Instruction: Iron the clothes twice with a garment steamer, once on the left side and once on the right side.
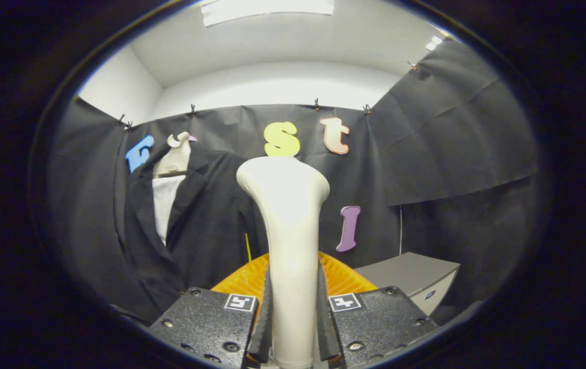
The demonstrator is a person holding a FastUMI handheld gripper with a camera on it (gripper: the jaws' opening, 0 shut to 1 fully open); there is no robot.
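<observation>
Hanging against the booth's black cloth wall [451,133], off to the left beyond the fingers, is a dark jacket [200,220] on a pale mannequin torso [172,169]. Its lapels fall open over a white front panel, and a short pale neck stub tops it. The jacket drapes in long folds, and its lower hem is hidden behind the gripper body.

Next in size comes the garment steamer [287,225], a smooth cream-white handle that rises upright between the fingers. It is narrow where it is held and widens into a rounded, flared head above. The gripper [293,328] has its jaws clamped on the steamer's lower stem, both ridged pads pressing against it, one on each side. The steamer stands to the right of the jacket and apart from it, with dark cloth showing between them.

Just behind the steamer's stem sits an orange ribbed piece [341,277], fanning out on both sides; whether it is a basket or a stand I cannot tell. To the right, near the fingers, a grey box [410,274] with a flat top rests at a slant. A thin yellow-green rod [247,247] stands just left of the steamer, in front of the jacket.
</observation>
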